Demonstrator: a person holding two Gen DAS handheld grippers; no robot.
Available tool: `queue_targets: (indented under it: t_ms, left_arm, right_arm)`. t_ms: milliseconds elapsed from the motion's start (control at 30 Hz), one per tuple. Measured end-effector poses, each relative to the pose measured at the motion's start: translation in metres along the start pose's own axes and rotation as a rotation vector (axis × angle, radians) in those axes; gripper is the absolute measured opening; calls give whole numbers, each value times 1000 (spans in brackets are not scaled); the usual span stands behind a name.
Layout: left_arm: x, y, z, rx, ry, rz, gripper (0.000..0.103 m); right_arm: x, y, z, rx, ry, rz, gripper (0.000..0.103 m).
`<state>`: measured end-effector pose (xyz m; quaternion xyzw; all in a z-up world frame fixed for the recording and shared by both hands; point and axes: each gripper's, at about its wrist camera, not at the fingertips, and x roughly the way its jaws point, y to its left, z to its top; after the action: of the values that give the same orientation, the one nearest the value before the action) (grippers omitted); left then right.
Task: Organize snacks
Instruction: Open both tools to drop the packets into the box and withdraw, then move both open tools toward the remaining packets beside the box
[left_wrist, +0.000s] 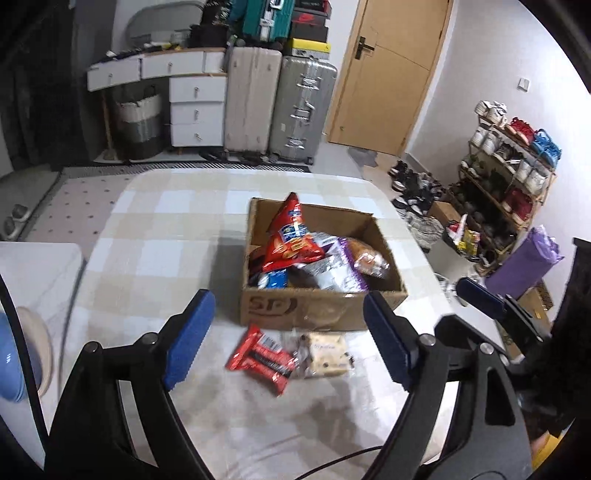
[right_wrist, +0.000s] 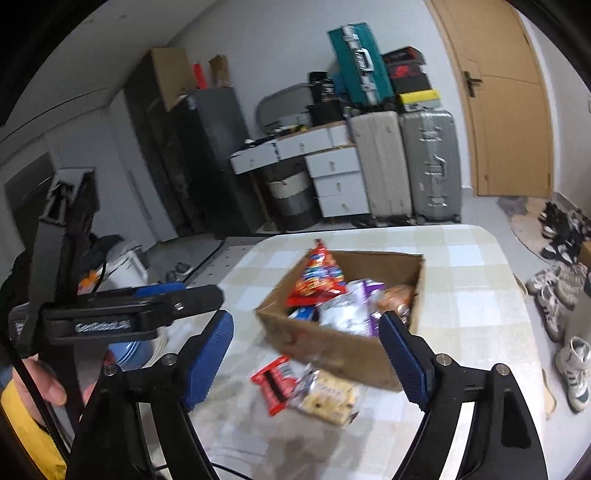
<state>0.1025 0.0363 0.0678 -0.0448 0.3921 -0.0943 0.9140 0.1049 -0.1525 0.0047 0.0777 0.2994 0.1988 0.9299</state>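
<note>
- A lived-in room of a home, used for storage as well.
- Hard-shell suitcases, one beige and one silver-grey, stand against the far wall, with a teal case and shoe boxes stacked above.
- A white dressing unit with drawers has a woven laundry basket under it.
- A tan wooden door stands near an open shoe rack full of trainers.
- A desk under a checked beige cloth carries a brown cardboard box of snack packets.

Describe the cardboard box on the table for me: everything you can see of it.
The cardboard box is brown corrugated, open-topped, with a dark printed logo on its near wall. It sits upright on the checked tablecloth, filled with snack packets; a red chip bag sticks up above the rim. Two packets lie on the cloth against its near side. Neither gripper touches it.
</note>
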Motion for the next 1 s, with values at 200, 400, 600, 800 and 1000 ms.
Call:
queue_targets:
  t_ms: [200,400,600,800,1000]
  left_arm:
    - [-32,-1,-31,-3,-26,21,85]
    - [-56,5,-56,-24,-76,47,93]
    - [-73,11,-74,-52,-156,54,102]
    - [-52,26,-81,-92,-165,72,102]
    - [-8,49,-108,-79,-149,119,102]
  right_arm:
    - [-24,27,-24,-69,-44,-13,91]
    - [-35,30,-39,-53,-82,-20,100]
    - [-30,30,-48,-49,-88,-17,100]
    - [-17,27,-52,-61,-85,-47,101]
    - [9,9,-75,-33,-36,-37,101]
